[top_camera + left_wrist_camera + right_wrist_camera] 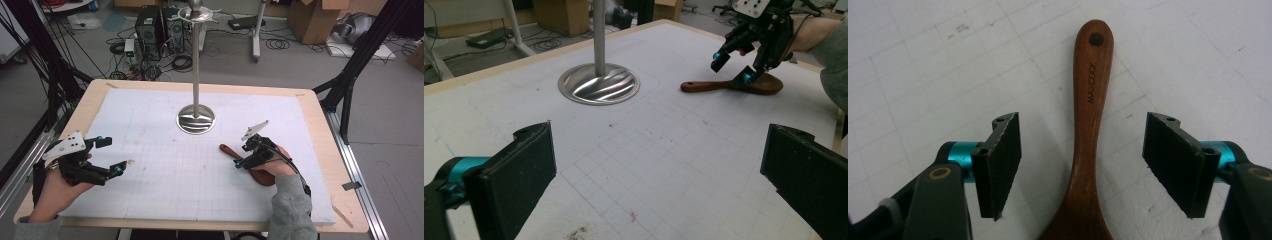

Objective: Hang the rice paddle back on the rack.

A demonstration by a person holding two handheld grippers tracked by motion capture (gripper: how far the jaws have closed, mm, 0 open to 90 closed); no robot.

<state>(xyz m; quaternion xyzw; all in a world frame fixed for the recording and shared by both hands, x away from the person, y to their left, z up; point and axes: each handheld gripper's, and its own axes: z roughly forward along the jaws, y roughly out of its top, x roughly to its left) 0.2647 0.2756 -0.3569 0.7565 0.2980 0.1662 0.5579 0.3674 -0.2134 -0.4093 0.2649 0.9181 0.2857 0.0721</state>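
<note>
Lying flat on the tabletop [150, 190] right of the metal stand [196, 117], the wooden spoon [1087, 150] looks stiff, light and smooth, best pinched across its narrow neck. It is reddish-brown, with a hole at the handle end. The right gripper [1082, 165] straddles it, jaws wide, gripping nothing. The left gripper [659, 175] is wide open, empty.

A shiny metal stand [196, 119] with a round base and tall thin pole rises from a white gridded mat [165, 170] covering a pale wooden tabletop [320, 125]. On the grey floor beyond sit black computer towers [150, 25], tangled cables [181, 62] and cardboard boxes [314, 20].
</note>
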